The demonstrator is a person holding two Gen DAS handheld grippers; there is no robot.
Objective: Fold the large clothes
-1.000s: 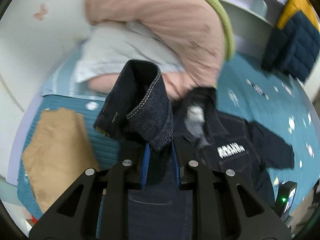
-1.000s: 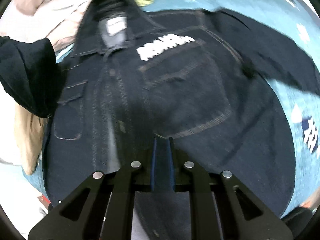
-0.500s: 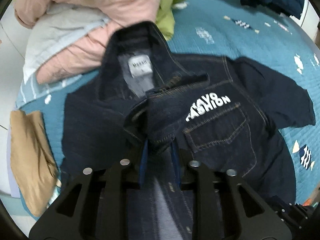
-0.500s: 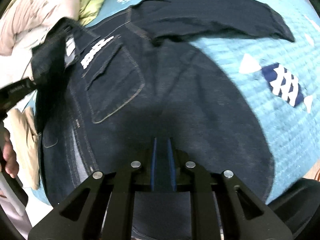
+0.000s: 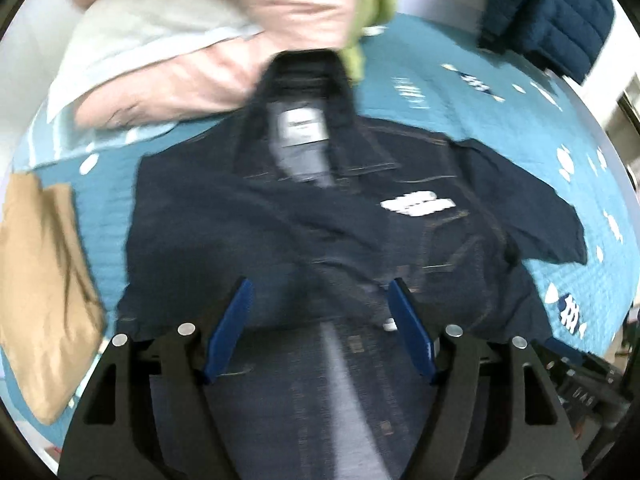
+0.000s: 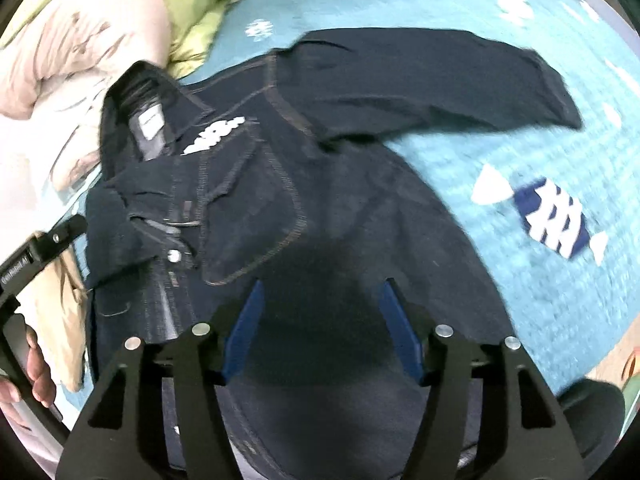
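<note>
The left gripper [image 5: 320,320] has its blue pads spread wide and still parting, with nothing pinched between them; the dark cloth only lies below the gap. The right gripper [image 6: 320,320] is likewise spread and opening, its pads clear of the cloth beneath. Both point steeply down over a dark denim jacket [image 5: 304,232] that lies front-up on a bed with a teal quilt [image 6: 500,248] printed with white and blue fish. The jacket's collar [image 5: 304,80] sits at the far end with a white label inside it, and a white printed logo [image 5: 418,202], blurred, sits above a chest pocket. One sleeve [image 6: 420,76] stretches out flat to the side across the quilt; the other side of the jacket looks folded in over the front, near a metal button [image 6: 173,255]. Pink and pale bedding [image 5: 192,40] and something green are piled just beyond the collar. A tan garment [image 5: 40,288] lies beside the jacket's edge. In the right wrist view a hand [image 6: 24,376] holding the other gripper's handle shows at the frame's edge.
</note>
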